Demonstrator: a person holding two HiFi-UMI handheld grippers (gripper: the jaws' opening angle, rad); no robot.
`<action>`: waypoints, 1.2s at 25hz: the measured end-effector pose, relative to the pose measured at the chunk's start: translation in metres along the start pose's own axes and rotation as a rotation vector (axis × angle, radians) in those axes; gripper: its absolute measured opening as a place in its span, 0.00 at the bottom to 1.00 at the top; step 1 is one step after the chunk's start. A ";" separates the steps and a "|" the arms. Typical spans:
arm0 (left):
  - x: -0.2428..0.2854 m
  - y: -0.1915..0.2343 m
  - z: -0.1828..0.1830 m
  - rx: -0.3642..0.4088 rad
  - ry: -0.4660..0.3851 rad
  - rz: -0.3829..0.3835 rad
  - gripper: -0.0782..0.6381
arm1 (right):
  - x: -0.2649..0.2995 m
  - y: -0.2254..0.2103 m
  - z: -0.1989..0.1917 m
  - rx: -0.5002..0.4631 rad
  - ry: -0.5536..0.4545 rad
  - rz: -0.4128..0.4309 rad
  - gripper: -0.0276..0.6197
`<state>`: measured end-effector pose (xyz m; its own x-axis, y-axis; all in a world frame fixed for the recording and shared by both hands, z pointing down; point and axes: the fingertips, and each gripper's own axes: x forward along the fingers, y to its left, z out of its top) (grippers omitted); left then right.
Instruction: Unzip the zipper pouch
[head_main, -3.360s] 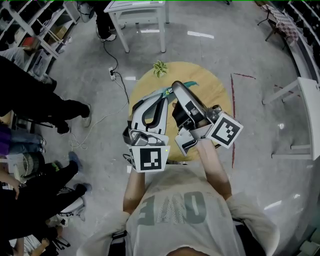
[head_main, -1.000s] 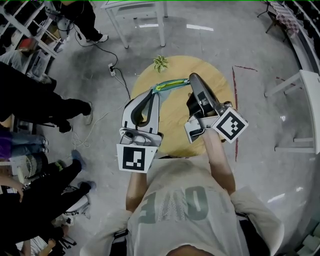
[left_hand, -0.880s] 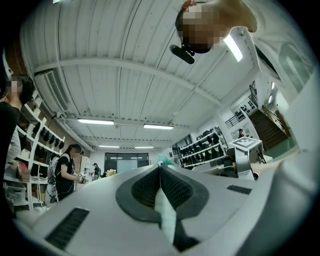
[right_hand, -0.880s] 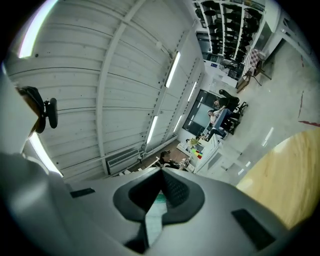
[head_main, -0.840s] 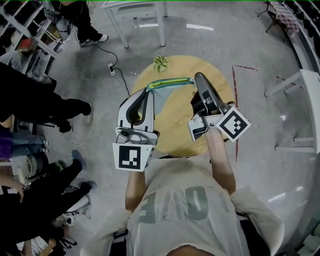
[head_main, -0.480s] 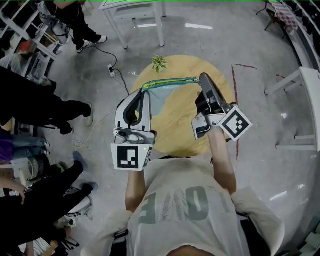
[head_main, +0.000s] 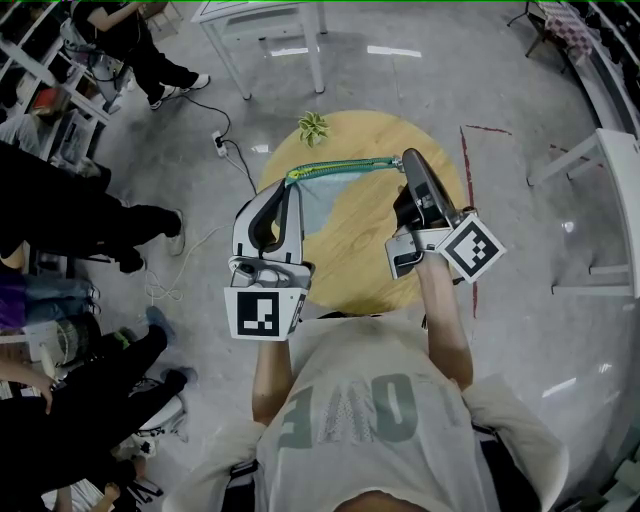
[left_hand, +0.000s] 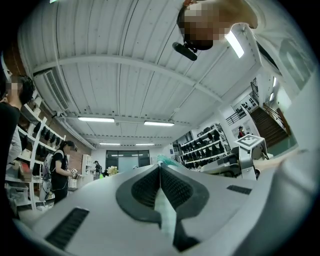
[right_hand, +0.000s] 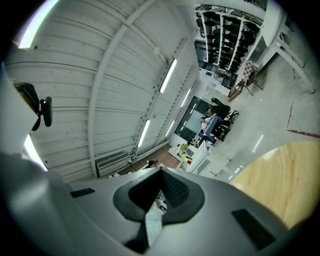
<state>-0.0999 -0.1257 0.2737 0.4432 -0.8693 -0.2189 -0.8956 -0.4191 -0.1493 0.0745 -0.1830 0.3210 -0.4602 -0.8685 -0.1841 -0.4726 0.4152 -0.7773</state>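
Holding one zipper pouch (head_main: 316, 203) up over the far left part of the single round bench (head_main: 360, 255), stretching its green zipper (head_main: 345, 166) between two grippers. Pinching the zipper's left end with the left gripper (head_main: 292, 181) and its right end with the right gripper (head_main: 406, 161). Revealing that whole span in the head view alone, along with one small plant (head_main: 313, 127) sitting at the bench's far edge. Showing, in the left gripper view, jaws clamping together on pale pouch fabric (left_hand: 165, 216). Showing likewise, in the right gripper view, jaws clamping a pale strip (right_hand: 152, 226).
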 end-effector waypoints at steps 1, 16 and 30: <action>0.001 -0.001 0.000 -0.004 0.001 -0.002 0.15 | 0.000 -0.001 0.000 0.003 -0.001 -0.004 0.09; 0.011 -0.023 0.006 -0.034 -0.010 -0.059 0.15 | -0.008 0.027 0.015 -0.221 -0.018 0.033 0.20; 0.012 -0.031 -0.002 -0.034 0.020 -0.083 0.15 | -0.026 0.042 0.010 -0.641 -0.025 -0.095 0.20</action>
<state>-0.0669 -0.1235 0.2772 0.5155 -0.8360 -0.1880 -0.8567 -0.4983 -0.1333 0.0740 -0.1457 0.2873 -0.3803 -0.9122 -0.1525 -0.8690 0.4089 -0.2787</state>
